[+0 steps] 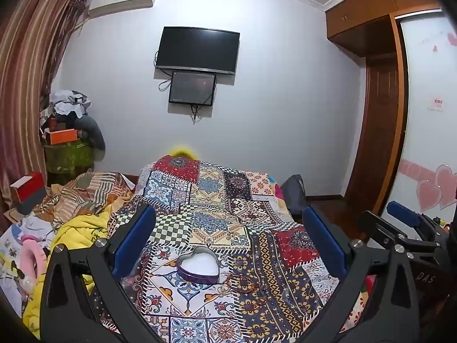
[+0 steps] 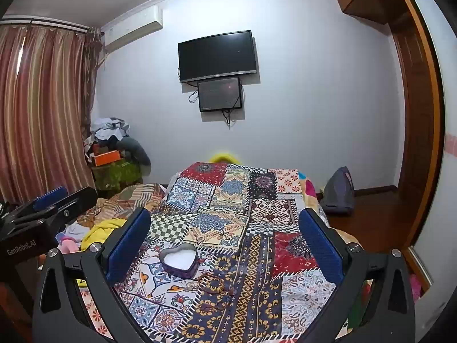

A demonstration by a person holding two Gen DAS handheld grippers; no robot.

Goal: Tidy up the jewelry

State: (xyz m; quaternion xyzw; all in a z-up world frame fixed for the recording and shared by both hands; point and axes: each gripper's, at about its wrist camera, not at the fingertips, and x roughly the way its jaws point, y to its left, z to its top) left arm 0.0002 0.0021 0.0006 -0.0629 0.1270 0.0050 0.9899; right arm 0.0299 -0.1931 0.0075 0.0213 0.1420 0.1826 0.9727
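Both tongs hang open and empty above a patchwork cloth (image 1: 217, 200) spread on a cluttered bed. From the left: the left gripper (image 1: 228, 245), jaws wide, frames a heart-shaped box (image 1: 197, 265) that looks empty, its white lining bare. At the box's four o'clock, just beside it, lies a tangle of beaded bracelets (image 2: 212, 290), hard to count against the pattern. The right gripper (image 2: 225, 245) is equally wide. By appearances, sorting has not begun.
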